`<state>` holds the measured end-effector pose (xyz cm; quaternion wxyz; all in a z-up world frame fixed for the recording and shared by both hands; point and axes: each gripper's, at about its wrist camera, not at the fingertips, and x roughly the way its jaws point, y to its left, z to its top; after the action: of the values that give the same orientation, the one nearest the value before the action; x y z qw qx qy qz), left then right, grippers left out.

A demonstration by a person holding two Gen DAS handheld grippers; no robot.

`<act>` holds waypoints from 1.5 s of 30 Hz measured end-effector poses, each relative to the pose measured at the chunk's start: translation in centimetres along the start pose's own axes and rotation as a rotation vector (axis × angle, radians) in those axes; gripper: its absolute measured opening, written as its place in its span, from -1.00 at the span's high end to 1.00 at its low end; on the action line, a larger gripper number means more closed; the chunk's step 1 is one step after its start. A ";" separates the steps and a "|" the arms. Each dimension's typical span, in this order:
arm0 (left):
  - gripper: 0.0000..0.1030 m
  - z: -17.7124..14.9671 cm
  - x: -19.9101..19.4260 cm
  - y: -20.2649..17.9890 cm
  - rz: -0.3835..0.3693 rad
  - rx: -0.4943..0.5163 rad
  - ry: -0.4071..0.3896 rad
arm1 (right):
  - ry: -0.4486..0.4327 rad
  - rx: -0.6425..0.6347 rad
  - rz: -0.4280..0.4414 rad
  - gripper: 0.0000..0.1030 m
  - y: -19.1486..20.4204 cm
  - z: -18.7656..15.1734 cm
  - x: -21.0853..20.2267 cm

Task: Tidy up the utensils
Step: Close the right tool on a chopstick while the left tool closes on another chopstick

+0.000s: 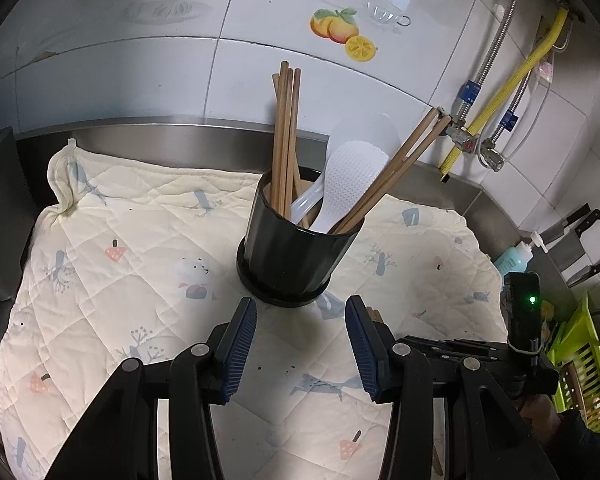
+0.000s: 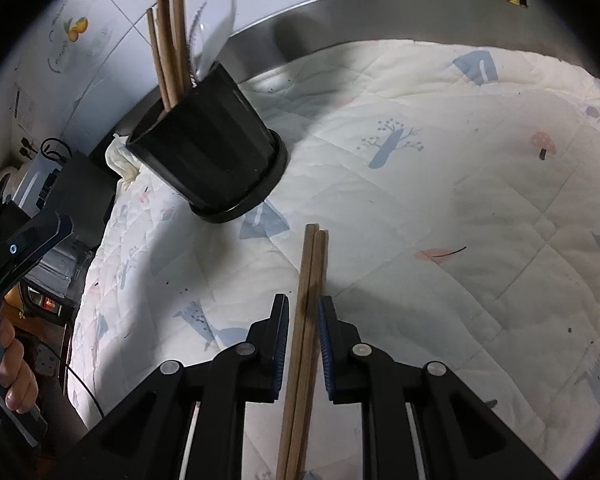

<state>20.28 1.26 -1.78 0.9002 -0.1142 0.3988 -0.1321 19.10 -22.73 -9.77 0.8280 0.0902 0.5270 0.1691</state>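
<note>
Black ribbed utensil holder (image 1: pixel 296 252) upright on quilted cloth (image 1: pixel 120 248), holding wooden chopsticks (image 1: pixel 286 140) and white rice paddle (image 1: pixel 350 176). Loose chopstick pair (image 2: pixel 306 320) near holder's base, ends pointing toward it.

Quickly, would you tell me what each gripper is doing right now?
Left gripper: open, holding nothing, just short of the black utensil holder.
Right gripper: closed on a pair of wooden chopsticks.
</note>
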 end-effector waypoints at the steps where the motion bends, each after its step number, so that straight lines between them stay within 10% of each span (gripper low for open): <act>1: 0.03 0.0 0.1 0.0 0.001 -0.001 0.002 | 0.002 0.003 0.001 0.66 -0.1 0.0 0.2; 26: 0.03 -0.4 1.8 0.0 -0.004 -0.001 0.042 | 0.006 0.025 0.068 0.81 -0.8 0.2 0.8; 45: 0.04 -1.8 6.1 -4.1 -0.113 0.059 0.149 | 0.019 -0.038 -0.089 0.81 -1.3 -0.8 -0.1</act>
<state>22.26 -4.75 -5.94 0.8622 -0.0999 0.4535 -0.2023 18.58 -23.95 -10.44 0.8313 0.0494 0.5349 0.1427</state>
